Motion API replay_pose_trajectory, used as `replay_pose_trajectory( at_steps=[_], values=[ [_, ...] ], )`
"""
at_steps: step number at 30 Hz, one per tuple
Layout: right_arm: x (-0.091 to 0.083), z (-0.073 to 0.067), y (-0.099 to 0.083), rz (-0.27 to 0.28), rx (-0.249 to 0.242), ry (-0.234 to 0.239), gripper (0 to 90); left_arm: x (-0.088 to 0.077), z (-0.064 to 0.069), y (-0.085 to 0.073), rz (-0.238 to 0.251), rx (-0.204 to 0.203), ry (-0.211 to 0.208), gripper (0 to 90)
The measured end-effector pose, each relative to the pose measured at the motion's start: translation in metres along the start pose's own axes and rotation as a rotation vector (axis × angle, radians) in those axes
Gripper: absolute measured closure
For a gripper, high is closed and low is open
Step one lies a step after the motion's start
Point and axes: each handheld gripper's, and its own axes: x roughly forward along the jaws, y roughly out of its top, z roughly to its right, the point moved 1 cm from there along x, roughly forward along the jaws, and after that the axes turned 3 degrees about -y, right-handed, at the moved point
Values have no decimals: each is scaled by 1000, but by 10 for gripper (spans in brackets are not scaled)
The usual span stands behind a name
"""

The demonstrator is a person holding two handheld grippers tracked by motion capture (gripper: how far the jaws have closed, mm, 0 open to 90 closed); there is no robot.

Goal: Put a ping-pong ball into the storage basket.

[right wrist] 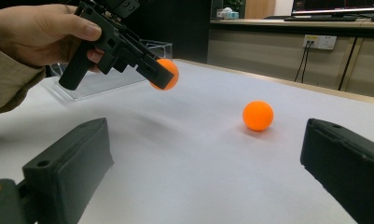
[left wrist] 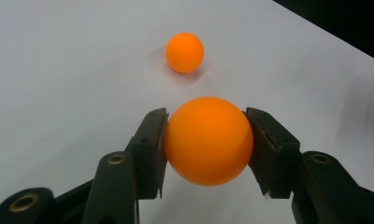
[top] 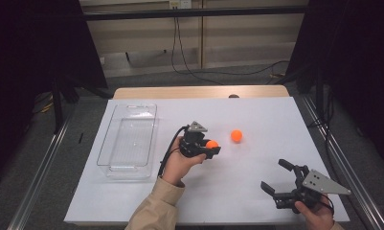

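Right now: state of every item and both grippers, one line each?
held orange ball: clamped between the left gripper's pads, lifted off the table.
second orange ball: loose on the white table, untouched.
clear bin: upright at the table's left, nothing inside.
left gripper: shut on the held orange ball.
right gripper: jaws wide open, nothing between them, near the table's right front corner.

Grey floor [top: 31,158], beige wall [top: 146,33] (cables trailing), black curtains [top: 357,57].
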Motion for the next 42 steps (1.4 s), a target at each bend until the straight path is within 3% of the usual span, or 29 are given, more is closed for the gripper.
replay_pose_trajectory(
  at_steps=[42],
  values=[
    [1,0,0,0,1,5,16,-20,-14,1,6,-48,37,508]
  ],
)
